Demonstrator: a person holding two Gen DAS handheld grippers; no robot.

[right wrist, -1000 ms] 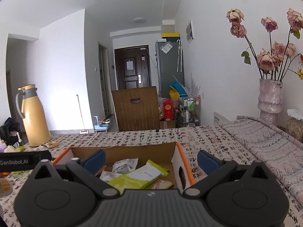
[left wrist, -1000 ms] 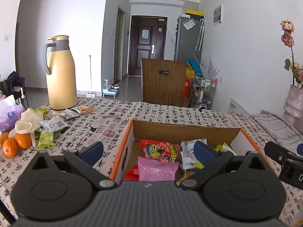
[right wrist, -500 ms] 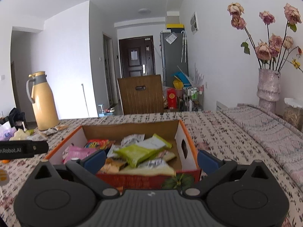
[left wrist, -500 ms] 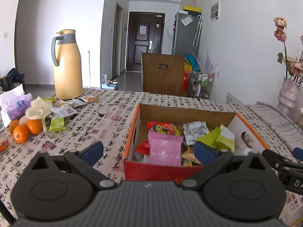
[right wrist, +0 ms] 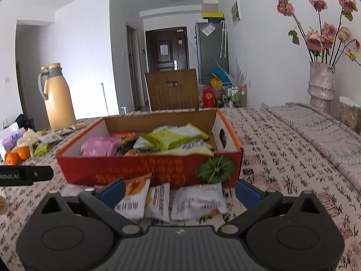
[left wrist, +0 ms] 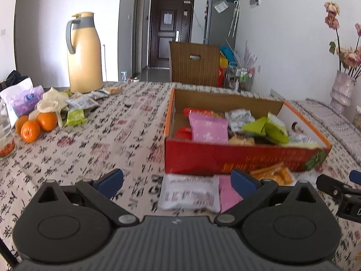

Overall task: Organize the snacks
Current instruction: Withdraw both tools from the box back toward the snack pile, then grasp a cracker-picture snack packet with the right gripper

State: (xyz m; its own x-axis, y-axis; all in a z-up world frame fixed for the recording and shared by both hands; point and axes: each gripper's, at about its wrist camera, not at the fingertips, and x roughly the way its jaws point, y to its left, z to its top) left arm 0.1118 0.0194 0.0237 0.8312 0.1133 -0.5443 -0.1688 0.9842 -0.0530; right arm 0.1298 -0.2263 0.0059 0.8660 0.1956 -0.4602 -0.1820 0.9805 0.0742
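A red cardboard box (left wrist: 237, 155) (right wrist: 144, 169) full of snack packets stands on the patterned table. Loose packets lie in front of it: a white packet (left wrist: 189, 192), a pink one (left wrist: 227, 194) and an orange one (left wrist: 273, 174) in the left wrist view; an orange packet (right wrist: 135, 192) and two white ones (right wrist: 198, 199) in the right wrist view. My left gripper (left wrist: 177, 181) is open just short of the white packet, holding nothing. My right gripper (right wrist: 180, 188) is open over the loose packets, empty. More packets (left wrist: 79, 103) lie at the far left.
A yellow thermos jug (left wrist: 83, 54) stands at the back left, with oranges (left wrist: 37, 124), a purple tissue pack (left wrist: 24, 101) and a glass jar (left wrist: 5, 135) near the left edge. A vase of dried roses (right wrist: 321, 79) stands at the right. A wooden chair (right wrist: 172, 90) is behind the table.
Both grippers have pulled back from above the box toward the table's near edge, so the box's red front and the loose packets before it have come into view. Both stay open.
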